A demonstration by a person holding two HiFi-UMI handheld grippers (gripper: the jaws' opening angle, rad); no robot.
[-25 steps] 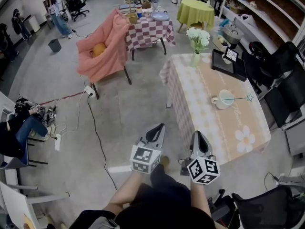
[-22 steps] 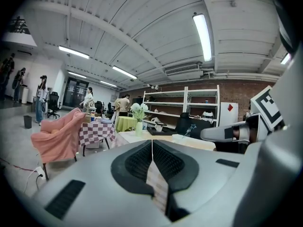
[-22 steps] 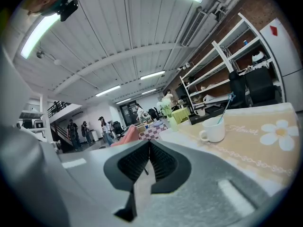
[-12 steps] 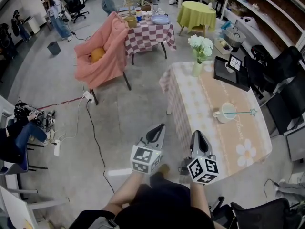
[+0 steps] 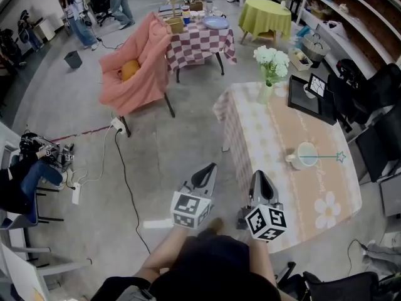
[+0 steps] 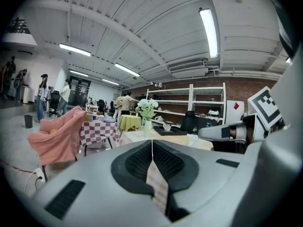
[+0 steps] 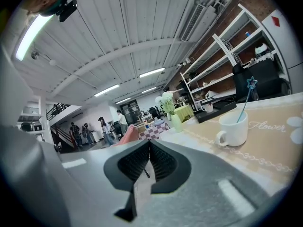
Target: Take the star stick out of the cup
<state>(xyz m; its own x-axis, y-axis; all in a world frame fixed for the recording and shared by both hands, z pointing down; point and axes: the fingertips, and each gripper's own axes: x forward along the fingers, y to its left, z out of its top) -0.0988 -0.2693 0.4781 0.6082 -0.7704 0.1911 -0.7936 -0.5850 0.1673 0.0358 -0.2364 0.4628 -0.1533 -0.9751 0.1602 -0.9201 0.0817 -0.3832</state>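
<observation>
A white cup (image 5: 306, 155) stands on the long table (image 5: 269, 143) with a teal star stick (image 5: 327, 157) leaning out of it to the right; the cup (image 7: 233, 128) and star stick (image 7: 247, 96) also show in the right gripper view. My left gripper (image 5: 209, 170) and right gripper (image 5: 259, 178) are held side by side near the table's near-left edge, well short of the cup. Both are shut with nothing between their jaws (image 6: 152, 148) (image 7: 148, 150).
A vase of white flowers (image 5: 270, 68) and a black tray (image 5: 314, 91) stand at the table's far end. A pink-draped chair (image 5: 139, 68), a checked table (image 5: 199, 39) and a green round table (image 5: 265, 14) lie beyond. Black chairs (image 5: 380, 124) flank the right. People stand at the back.
The view has shifted toward the table: the cup and stick now sit lower and further right in the head view. Both grippers keep their places, still shut.
</observation>
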